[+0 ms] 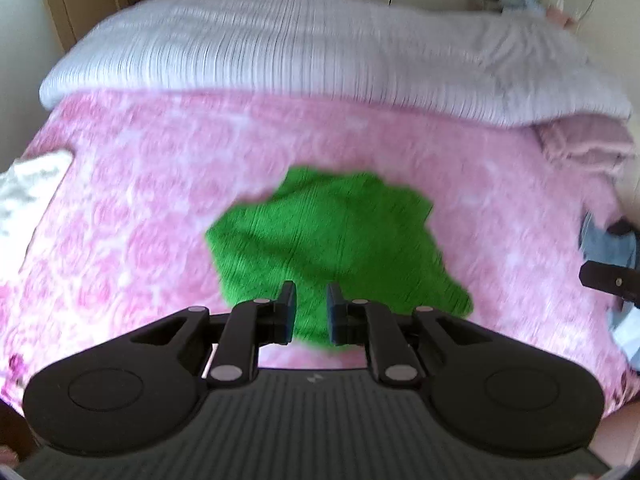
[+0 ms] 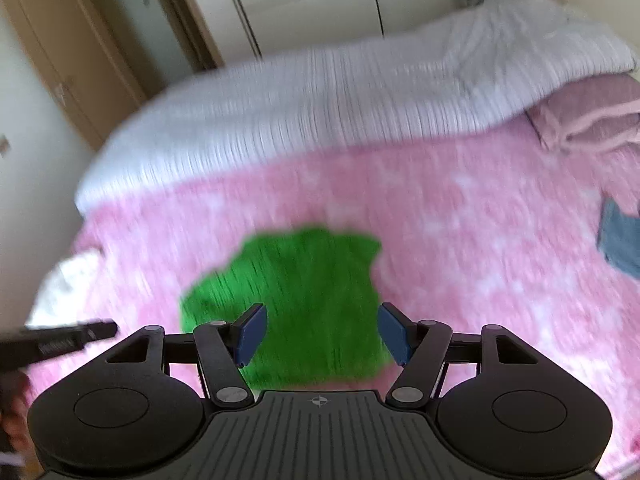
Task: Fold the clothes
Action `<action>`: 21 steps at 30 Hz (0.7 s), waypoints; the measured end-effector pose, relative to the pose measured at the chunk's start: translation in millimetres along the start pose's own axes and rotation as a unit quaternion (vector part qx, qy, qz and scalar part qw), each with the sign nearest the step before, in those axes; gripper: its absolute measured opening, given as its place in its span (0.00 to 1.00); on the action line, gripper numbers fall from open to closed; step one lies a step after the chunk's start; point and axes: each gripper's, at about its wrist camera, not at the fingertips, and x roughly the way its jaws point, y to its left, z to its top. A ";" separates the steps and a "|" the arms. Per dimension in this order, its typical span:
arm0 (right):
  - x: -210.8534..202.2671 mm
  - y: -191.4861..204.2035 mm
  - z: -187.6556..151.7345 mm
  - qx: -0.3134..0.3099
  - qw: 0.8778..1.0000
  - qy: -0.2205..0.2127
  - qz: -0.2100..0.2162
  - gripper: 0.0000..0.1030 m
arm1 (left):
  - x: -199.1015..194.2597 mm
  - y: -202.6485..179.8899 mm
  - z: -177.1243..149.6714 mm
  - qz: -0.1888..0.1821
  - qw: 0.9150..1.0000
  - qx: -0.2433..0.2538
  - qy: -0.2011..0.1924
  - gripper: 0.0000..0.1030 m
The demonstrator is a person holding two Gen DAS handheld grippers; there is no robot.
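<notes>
Green knit garment [image 1: 328, 240] lies crumpled on pink bedspread [image 1: 140, 208], centre of left wrist frame, lower centre of right wrist frame. Left gripper [image 1: 311, 312] above garment's near edge, jaws slightly parted, nothing between them. Right gripper [image 2: 322, 334] over same garment [image 2: 296, 300], jaws wide apart, released, holding nothing. White quilt [image 1: 280, 48] across upper frame. Both views blurred.

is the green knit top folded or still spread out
Roughly folded: the green knit top lies as a compact, uneven bundle on the pink floral bedspread, with no sleeves spread out. Motion blur hides how neat the folds are.
</notes>
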 end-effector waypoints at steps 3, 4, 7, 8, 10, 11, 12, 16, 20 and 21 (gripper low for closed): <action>0.7 -0.6 -14.5 -0.004 1.000 0.016 -0.008 0.63 | -2.5 8.8 -13.6 -0.005 1.000 -0.003 0.006 0.12; -2.2 -1.4 -18.3 -0.004 1.000 0.016 -0.011 0.63 | -5.9 10.9 -16.8 -0.006 1.000 -0.003 0.004 0.13; -15.2 5.8 -27.3 -0.013 1.000 0.010 -0.014 0.63 | -15.7 6.1 -26.0 -0.007 1.000 -0.005 -0.001 0.16; -16.5 5.9 -27.6 -0.017 1.000 0.008 -0.014 0.63 | -17.7 3.0 -27.4 -0.006 1.000 -0.006 -0.002 0.16; -18.1 1.4 -30.4 -0.025 1.000 0.009 -0.009 0.63 | -16.9 -0.8 -31.1 0.001 1.000 -0.006 -0.003 0.16; -18.1 -1.0 -33.7 -0.028 1.000 0.011 -0.007 0.63 | -17.9 -4.3 -34.7 0.006 1.000 -0.006 -0.002 0.16; -19.0 -3.5 -37.2 -0.031 0.999 0.014 -0.006 0.63 | -19.7 -8.6 -38.5 0.012 1.000 -0.007 -0.001 0.16; -34.6 -17.8 -53.4 -0.028 0.999 0.032 -0.004 0.63 | -28.8 -26.5 -56.8 0.021 1.000 -0.006 0.000 0.18; -43.8 -37.6 -70.4 -0.024 0.999 0.045 -0.005 0.63 | -40.3 -46.6 -77.4 0.031 0.999 -0.008 -0.002 0.19; -46.0 -41.4 -74.3 -0.025 0.999 0.047 -0.005 0.63 | -43.2 -50.8 -82.1 0.032 0.999 -0.009 -0.003 0.19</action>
